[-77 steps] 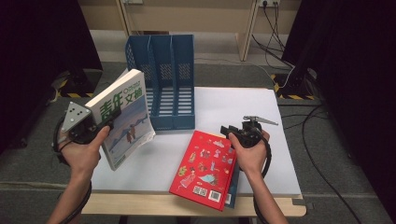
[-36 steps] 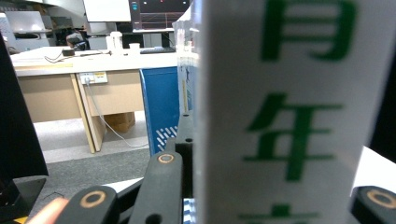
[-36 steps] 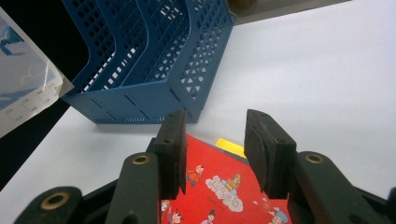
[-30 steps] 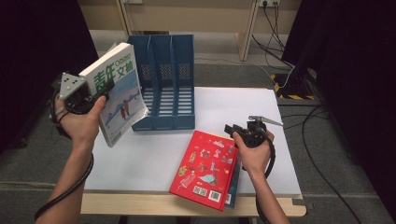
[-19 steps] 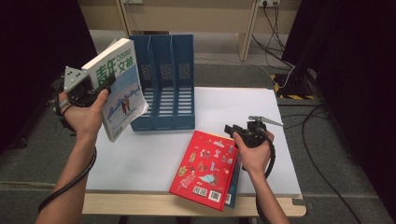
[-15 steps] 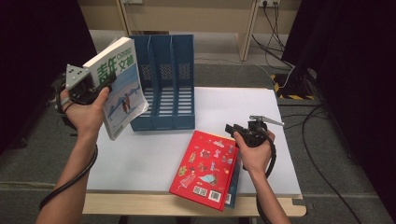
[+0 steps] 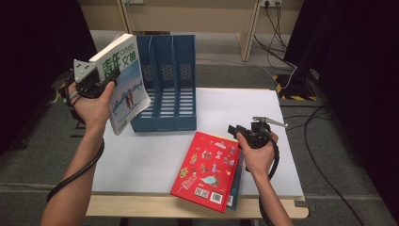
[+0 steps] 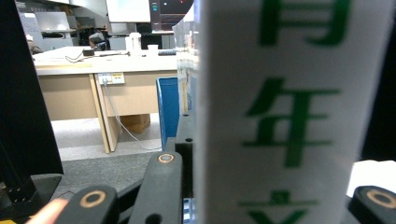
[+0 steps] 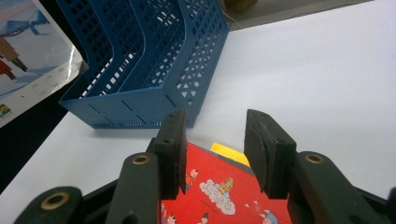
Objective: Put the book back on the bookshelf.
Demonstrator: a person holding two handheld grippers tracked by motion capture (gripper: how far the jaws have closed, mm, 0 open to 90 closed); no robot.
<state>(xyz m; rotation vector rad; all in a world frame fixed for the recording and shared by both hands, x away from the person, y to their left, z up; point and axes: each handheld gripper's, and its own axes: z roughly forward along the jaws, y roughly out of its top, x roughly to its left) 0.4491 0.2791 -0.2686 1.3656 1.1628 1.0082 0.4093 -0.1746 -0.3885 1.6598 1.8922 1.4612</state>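
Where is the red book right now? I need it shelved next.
In the high view, the red book lies flat at the table's near edge, right of centre, beside the right gripper.

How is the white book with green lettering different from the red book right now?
The white book is lifted off the table, standing nearly upright, clamped in the left gripper beside the blue file rack; the red book lies flat near the table's front edge, held by nothing. The white cover bears large green characters and a snowy picture; the red one carries small cartoon figures. The right gripper hovers open above the red book's far edge.
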